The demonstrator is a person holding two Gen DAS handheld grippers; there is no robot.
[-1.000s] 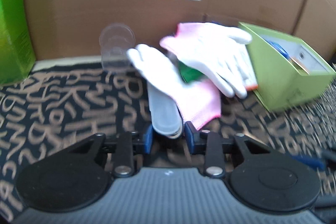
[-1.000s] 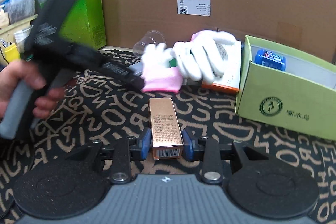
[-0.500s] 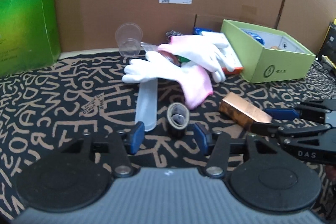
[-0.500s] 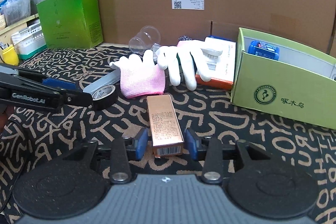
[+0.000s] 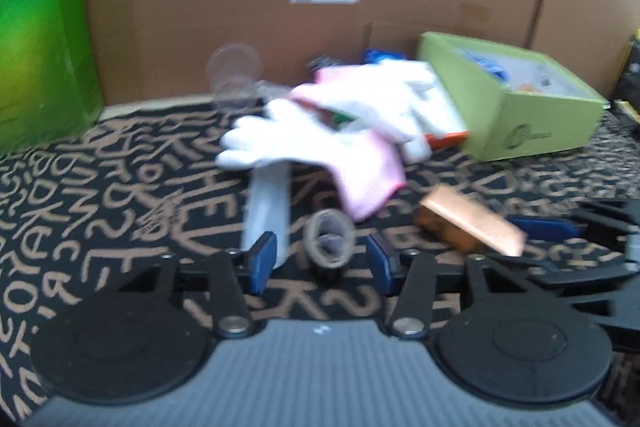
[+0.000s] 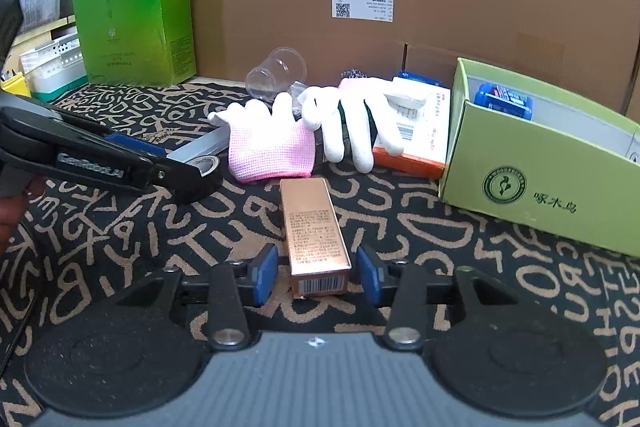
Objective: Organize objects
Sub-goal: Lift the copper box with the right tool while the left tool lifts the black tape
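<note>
Right fingers (image 6: pixel 315 271) have spread off the copper box (image 6: pixel 314 231); left fingers (image 5: pixel 322 261) stay open.

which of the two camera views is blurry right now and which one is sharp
Left wrist view: motion-blurred; the gloves and tape roll look smeared. Right wrist view: sharp; the barcode on the copper box is crisp. Both bend straight edges, fisheye style.

A second ago the left tool (image 5: pixel 322 263) was up close to the gloves (image 5: pixel 320 143), its jaws shut on the clear flat strip (image 5: pixel 266 215). Now it has pulled back and its jaws stand apart, the strip lying on the worktop (image 5: pixel 120 211) and the tape roll (image 5: pixel 329 239) between them. The right tool (image 6: pixel 316 273) has spread wider, clear of both sides of the copper box (image 6: pixel 314 227).
</note>
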